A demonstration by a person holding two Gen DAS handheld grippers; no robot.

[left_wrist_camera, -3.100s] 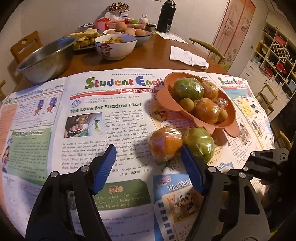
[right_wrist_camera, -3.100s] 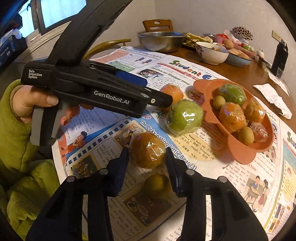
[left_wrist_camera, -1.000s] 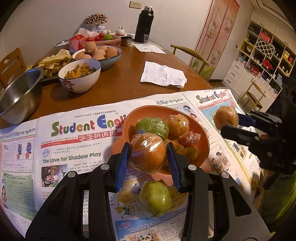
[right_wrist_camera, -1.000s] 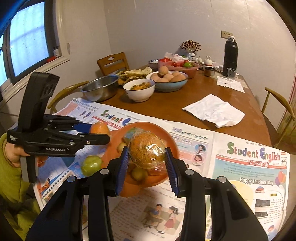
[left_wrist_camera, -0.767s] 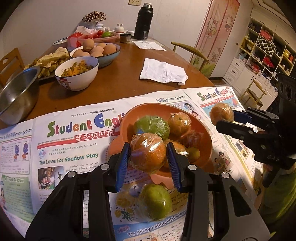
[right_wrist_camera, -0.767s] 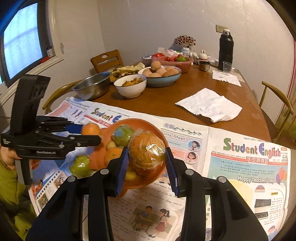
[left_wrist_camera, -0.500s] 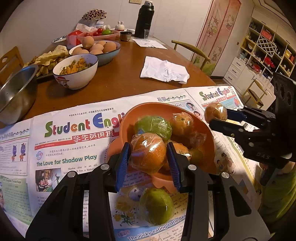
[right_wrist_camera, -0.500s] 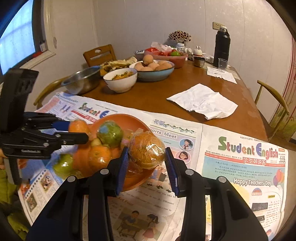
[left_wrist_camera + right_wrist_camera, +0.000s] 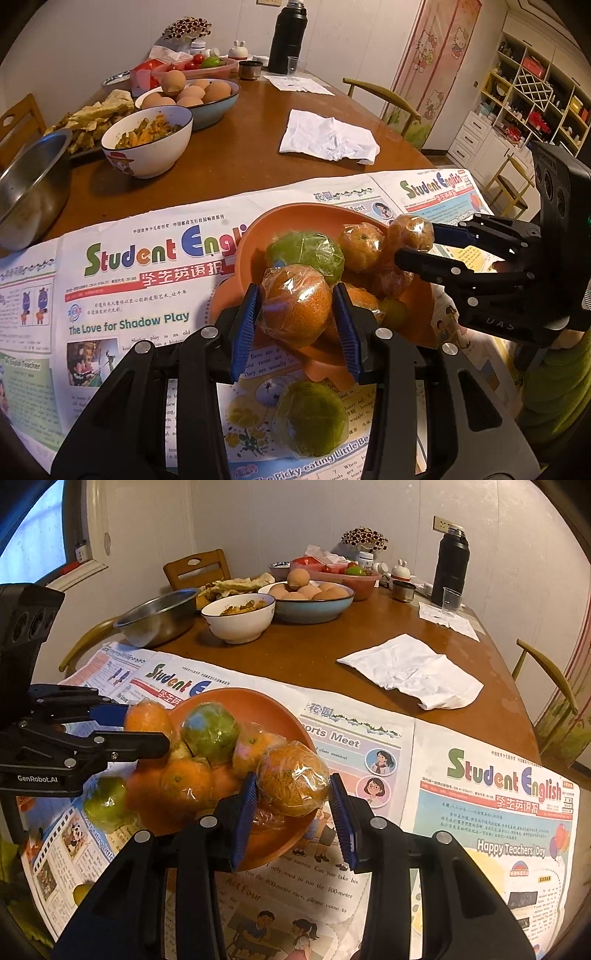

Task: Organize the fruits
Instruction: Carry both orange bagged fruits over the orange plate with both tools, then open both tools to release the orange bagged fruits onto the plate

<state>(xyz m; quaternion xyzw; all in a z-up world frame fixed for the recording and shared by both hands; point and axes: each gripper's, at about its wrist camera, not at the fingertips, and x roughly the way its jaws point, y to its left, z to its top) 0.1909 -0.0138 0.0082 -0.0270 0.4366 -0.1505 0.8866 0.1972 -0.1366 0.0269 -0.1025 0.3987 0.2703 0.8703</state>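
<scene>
Orange bowl (image 9: 255,236) under both; left hand-held gripper (image 9: 295,306) clamps orange (image 9: 295,304), right hand-held gripper (image 9: 291,790) clamps wrapped orange (image 9: 291,777).

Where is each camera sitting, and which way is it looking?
Left wrist: sits on the left hand-held gripper, looks past its wrapped orange to the orange bowl; the right hand-held gripper shows.
Right wrist: sits on the right hand-held gripper, looks across the bowl and table; the left hand-held gripper shows.
Both share the bowl, newspaper and green fruit.
</scene>
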